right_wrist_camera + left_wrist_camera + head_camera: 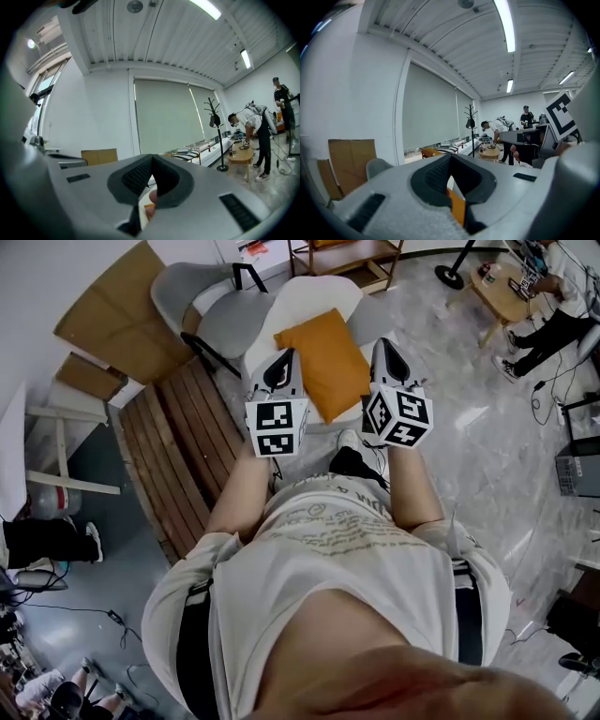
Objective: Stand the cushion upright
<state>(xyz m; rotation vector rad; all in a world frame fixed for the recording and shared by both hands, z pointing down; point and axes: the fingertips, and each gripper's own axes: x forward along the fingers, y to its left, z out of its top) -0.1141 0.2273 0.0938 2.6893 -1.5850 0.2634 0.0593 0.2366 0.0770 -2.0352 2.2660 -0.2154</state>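
Note:
An orange square cushion lies flat on the pale seat of a chair in front of me. My left gripper sits just off the cushion's left edge and my right gripper just off its right edge, so the cushion lies between them. Both point away from me, roughly level. In the left gripper view the left gripper has its dark pads pressed together, and a strip of orange cushion shows below them. The right gripper is likewise shut, with nothing held.
A slatted wooden bench stands to the left, with cardboard sheets and a grey chair behind it. A wooden shelf stands beyond the chair. At the far right a seated person is beside a small round table.

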